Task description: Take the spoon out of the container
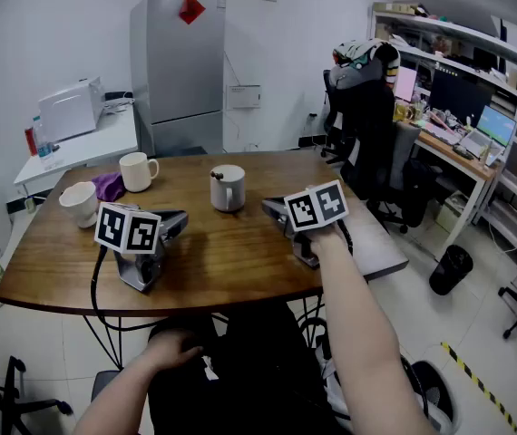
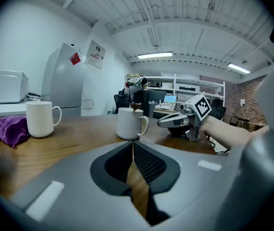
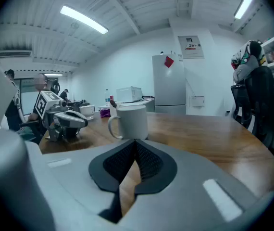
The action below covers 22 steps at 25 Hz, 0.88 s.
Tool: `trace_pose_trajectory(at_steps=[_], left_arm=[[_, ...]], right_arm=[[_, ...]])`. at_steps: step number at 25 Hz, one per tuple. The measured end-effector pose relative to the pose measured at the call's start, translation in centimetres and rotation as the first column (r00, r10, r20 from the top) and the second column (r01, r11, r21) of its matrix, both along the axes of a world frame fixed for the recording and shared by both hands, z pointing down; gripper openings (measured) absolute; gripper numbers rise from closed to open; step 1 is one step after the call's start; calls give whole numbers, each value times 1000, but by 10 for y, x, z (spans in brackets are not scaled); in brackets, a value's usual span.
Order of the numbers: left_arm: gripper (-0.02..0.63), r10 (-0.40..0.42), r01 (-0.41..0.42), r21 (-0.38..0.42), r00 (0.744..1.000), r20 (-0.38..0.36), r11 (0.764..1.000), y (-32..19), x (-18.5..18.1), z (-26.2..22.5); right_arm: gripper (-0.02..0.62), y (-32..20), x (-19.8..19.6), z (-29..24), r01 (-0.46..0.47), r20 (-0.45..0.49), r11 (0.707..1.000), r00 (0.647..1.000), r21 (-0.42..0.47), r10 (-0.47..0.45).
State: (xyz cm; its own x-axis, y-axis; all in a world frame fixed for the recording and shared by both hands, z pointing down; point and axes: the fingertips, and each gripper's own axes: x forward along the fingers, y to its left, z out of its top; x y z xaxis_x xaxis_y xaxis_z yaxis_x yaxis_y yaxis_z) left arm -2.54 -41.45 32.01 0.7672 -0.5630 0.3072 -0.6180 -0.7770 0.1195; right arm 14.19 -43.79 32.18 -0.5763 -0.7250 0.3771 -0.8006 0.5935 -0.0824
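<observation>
A grey-white mug (image 1: 228, 189) stands at the middle of the wooden table (image 1: 240, 261), with the brown spoon handle (image 1: 216, 177) sticking up out of it. In the left gripper view the mug (image 2: 131, 123) is straight ahead and the spoon handle (image 2: 137, 106) shows above its rim. My left gripper (image 1: 179, 217) lies on the table, left of the mug, shut and empty, with no hand on it. A hand holds my right gripper (image 1: 268, 205) just right of the mug, shut with nothing in it. The right gripper view has the mug (image 3: 131, 121) close ahead.
Two cream mugs (image 1: 138, 171) (image 1: 79, 203) and a purple cloth (image 1: 109, 186) sit at the table's far left. A grey pad (image 1: 381, 247) lies on the right edge. A black office chair (image 1: 367, 125) and a fridge (image 1: 177, 71) stand behind. The person's left hand (image 1: 172, 347) rests in the lap.
</observation>
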Motion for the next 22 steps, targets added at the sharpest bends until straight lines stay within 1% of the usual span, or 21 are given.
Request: trace_pose_trajectory(at_steps=[4,7,9,12,15,17,18,20,22], left_arm=[[11,13,-13,1,1000,3,1000,-3,5,-2],[11,15,-15,2,1000,3,1000,-3,6,-2],[11,15,-15,1,1000,3,1000,-3,7,-1],[11,15,-15,2,1000,3,1000,-3,7,-1],[11,15,-15,2,1000,3,1000,-3,7,-1],[11,15,-15,1,1000,3,1000,-2,7,0],[11,15,-15,1,1000,3,1000,-2,7,0],[11,15,-15,2,1000,3,1000,-2,6,0],[11,15,-15,3,1000,3,1000,-3,7,-1]], right_arm=[[5,4,-9,-8,35,2,999,999,41,-35],[19,6,-21,-24,77,-20,990,997,116,-75],[49,8,-32,-38,113,-48,978,993,173,-106],[81,10,-48,-56,167,-117,956,983,242,-142],[101,7,-66,-68,230,-236,933,958,276,-166],[115,2,-78,-70,270,-340,922,925,276,-169],[116,-1,-82,-71,288,-402,917,901,275,-162],[118,-8,-89,-70,316,-537,909,833,271,-129],[118,-15,-93,-67,337,-654,907,751,253,-96]])
